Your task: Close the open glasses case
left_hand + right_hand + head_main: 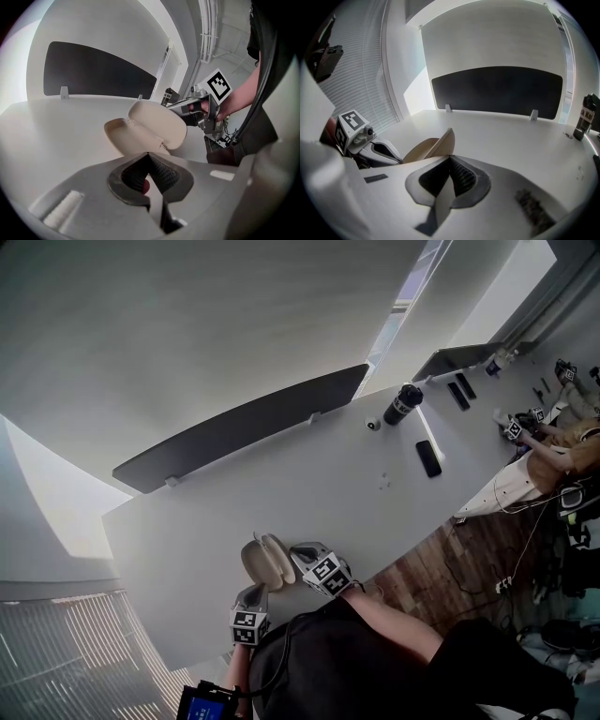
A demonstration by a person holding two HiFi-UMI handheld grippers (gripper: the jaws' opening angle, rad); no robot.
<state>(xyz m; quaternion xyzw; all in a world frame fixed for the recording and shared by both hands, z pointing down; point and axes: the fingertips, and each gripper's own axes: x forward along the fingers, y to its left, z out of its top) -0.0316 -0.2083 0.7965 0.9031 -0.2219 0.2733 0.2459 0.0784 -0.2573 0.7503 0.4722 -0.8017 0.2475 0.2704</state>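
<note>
Beige glasses case (pixel 267 561) lies open

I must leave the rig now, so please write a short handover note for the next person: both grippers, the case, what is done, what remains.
Beige hard-shell glasses case: open, on the white table near the person's edge, with the lid raised over the base.
Left gripper: jaws together at the base's near rim; I cannot tell whether they pinch it.
Right gripper: jaws shut on the lid's edge.
Done: lid gripped.
Left: swing the lid down onto the base until it closes.
</note>
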